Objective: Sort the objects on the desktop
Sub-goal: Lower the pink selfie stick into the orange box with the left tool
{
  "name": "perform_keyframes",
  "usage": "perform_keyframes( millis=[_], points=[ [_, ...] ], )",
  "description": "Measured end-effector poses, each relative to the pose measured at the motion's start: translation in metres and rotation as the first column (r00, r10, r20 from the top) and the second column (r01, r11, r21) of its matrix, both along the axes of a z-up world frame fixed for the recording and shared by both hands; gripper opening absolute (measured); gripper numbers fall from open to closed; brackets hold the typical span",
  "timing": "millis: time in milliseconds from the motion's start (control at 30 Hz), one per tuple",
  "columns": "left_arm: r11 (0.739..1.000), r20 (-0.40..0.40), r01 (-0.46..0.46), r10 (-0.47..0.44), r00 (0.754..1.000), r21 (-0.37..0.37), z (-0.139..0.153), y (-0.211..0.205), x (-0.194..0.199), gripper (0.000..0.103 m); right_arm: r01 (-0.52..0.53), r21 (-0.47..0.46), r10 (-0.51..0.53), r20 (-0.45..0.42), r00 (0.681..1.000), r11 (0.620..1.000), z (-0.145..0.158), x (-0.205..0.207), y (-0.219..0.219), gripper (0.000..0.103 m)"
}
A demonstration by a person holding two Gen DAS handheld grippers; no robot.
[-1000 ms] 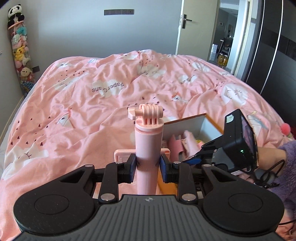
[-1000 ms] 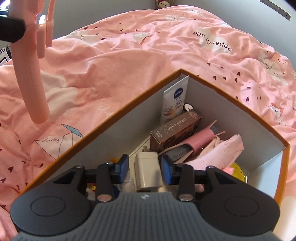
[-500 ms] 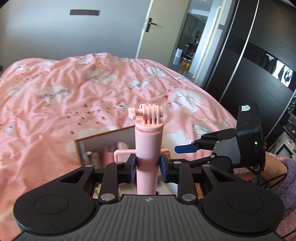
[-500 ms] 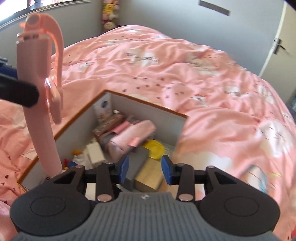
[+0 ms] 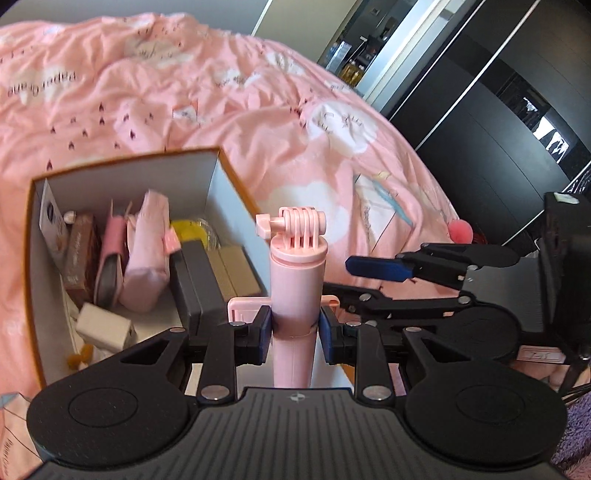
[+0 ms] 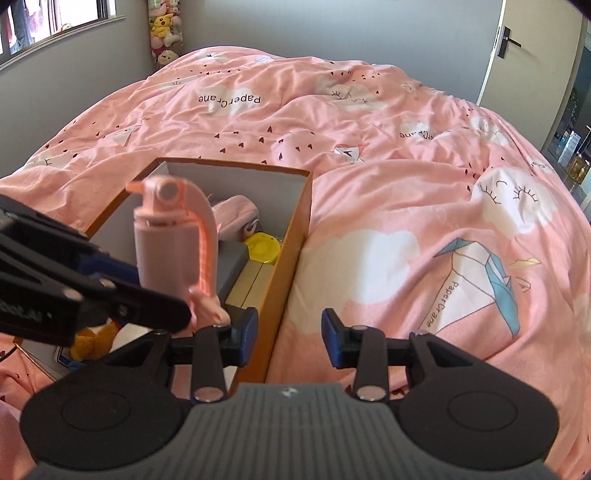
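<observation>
Our left gripper point(image 5: 293, 328) grips the pink selfie stick point(image 5: 295, 280) upright at frame centre, just right of the orange box point(image 5: 33, 258) on the bed point(image 5: 295, 110). Our right gripper point(image 6: 289, 338) has empty, parted jaws.

A home bedroom is showing here. A pink printed duvet point(image 6: 369, 155) is covering the bed, soft toys point(image 6: 166, 29) are hanging in the far left corner, and a door point(image 6: 532, 51) is standing far right
</observation>
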State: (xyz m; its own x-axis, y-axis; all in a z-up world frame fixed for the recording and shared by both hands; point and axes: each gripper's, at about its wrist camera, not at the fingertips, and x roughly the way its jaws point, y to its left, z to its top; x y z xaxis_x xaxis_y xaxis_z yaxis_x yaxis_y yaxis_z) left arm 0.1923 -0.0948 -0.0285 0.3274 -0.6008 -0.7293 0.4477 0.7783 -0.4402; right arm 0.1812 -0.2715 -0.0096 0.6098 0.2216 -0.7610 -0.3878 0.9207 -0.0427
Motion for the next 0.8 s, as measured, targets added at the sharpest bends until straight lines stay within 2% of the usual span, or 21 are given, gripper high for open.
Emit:
perform_keyframes(
  millis=[200, 300, 467, 633, 800],
  points=[
    [0.993, -0.114, -0.11, 0.104, 0.988, -0.049, -0.027, 0.01, 0.005, 0.03, -0.006, 0.027, 0.006, -0.004, 1.0, 1.0, -0.006, 0.002, 0.003, 0.041],
    [0.973, -0.187, -0.206, 0.185, 0.965, -0.102, -0.041, 0.019, 0.003, 0.03, -0.012, 0.015, 0.011, 0.006, 1.0, 1.0, -0.008, 0.001, 0.008, 0.041],
    [0.945, -0.241, -0.306, 0.272, 0.932, -0.115, -0.056, 0.029, -0.003, 0.03, -0.016, 0.013, 0.016, 0.009, 1.0, 1.0, -0.01, 0.0, 0.011, 0.041],
    [0.941, -0.254, -0.318, 0.281, 0.925, -0.114, -0.059, 0.032, -0.001, 0.031, -0.012, 0.028, 0.012, 0.006, 1.0, 1.0, -0.012, -0.003, 0.015, 0.039],
    [0.949, -0.238, -0.302, 0.274, 0.932, -0.091, -0.055, 0.03, -0.002, 0.031, -0.005, 0.013, 0.005, 0.012, 1.0, 1.0, -0.015, -0.007, 0.017, 0.04]
  ],
)
